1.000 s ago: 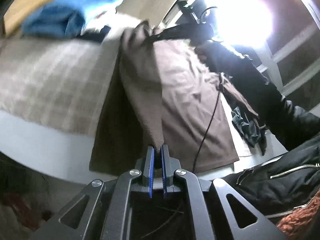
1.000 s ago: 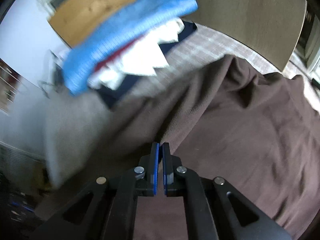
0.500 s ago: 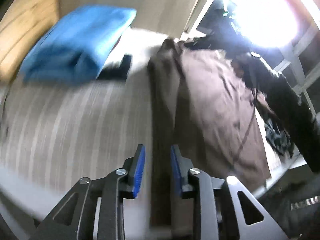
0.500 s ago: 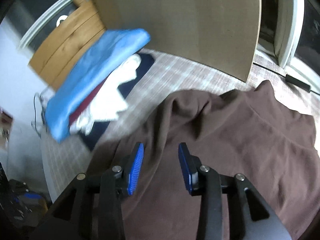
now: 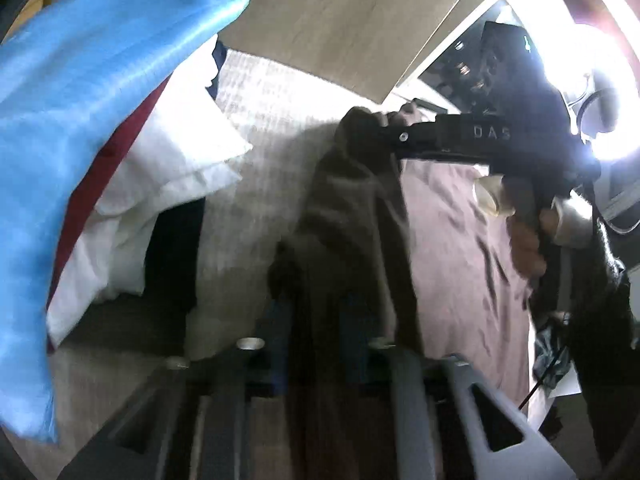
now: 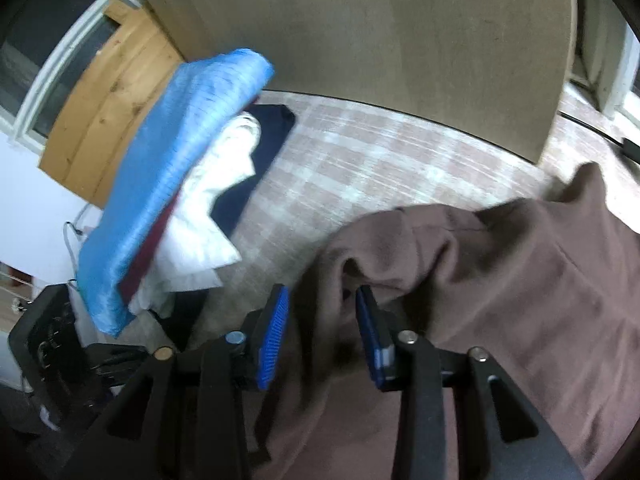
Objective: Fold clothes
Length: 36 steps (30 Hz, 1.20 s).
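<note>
My right gripper [image 6: 322, 332] stands wide, a raised fold of the brown garment [image 6: 500, 288] between its blue pads [image 6: 274, 330]. My left gripper [image 5: 316, 340] is also spread over a ridge of the same cloth, blurred. The garment lies on the checked bedcover [image 6: 380, 152], towards its right side. At the left edge sits a folded stack [image 6: 176, 184], blue on top, white beneath.

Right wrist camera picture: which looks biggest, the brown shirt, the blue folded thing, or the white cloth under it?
1. brown shirt, though it lies nearest the camera
2. blue folded cloth
3. white cloth, partly hidden under the blue one
</note>
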Motion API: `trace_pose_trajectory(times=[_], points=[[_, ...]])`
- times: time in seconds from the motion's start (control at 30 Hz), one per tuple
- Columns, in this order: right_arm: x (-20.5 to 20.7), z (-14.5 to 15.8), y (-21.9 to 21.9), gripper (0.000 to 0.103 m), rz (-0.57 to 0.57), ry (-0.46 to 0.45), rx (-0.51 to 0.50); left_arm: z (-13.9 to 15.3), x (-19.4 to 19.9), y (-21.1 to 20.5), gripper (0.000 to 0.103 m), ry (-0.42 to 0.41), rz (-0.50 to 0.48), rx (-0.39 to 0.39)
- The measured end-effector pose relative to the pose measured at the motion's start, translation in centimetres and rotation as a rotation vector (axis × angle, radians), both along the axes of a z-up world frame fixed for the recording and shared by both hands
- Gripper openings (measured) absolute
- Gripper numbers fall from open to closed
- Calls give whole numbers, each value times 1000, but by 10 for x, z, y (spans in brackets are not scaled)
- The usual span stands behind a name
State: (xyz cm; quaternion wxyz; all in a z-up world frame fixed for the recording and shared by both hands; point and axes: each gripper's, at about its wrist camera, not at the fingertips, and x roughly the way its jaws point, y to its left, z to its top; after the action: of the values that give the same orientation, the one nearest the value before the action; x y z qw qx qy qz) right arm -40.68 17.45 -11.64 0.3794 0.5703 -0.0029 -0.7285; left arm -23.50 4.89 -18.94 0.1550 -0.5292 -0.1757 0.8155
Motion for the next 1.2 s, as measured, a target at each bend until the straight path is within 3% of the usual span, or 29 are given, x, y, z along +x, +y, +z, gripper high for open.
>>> trace_pose_trajectory(times=[0.03,0.2,0.3,0.37,0.47,0.57,0.63,0.67,0.77,0.9,0.97,1.07,1.2], points=[[2,1,-3,3,8,17,13,0,1,2,4,12,-11,-16],[11,27,3,3,-9,178,-88,8,15,-9,4,97,53,-114],[1,0,-12,3,8,168,34,-6,6,-7,4,59,59,-162],[0,-12,-21,6,25,179,107,-2,6,1,11,81,48,-244],[2,3,-6,8,-23,174,78,8,7,8,16,95,30,-303],[23,35,11,8,-49,273,48,28,25,-4,16,136,19,-308],[40,37,8,8,0,248,3,41,37,-11,17,160,9,-304],[49,39,7,8,24,236,-20,45,44,-12,17,156,-16,-257],[74,20,-7,8,110,181,-9,46,67,-4,19,125,-121,-162],[104,-9,-22,8,182,149,100,35,112,21,19,68,-284,-142],[124,3,-10,8,165,144,76,31,136,23,19,35,-323,-157],[162,22,14,8,141,128,27,34,175,10,19,7,-307,-147],[246,28,37,10,165,62,-70,41,212,-4,19,6,-281,-100]])
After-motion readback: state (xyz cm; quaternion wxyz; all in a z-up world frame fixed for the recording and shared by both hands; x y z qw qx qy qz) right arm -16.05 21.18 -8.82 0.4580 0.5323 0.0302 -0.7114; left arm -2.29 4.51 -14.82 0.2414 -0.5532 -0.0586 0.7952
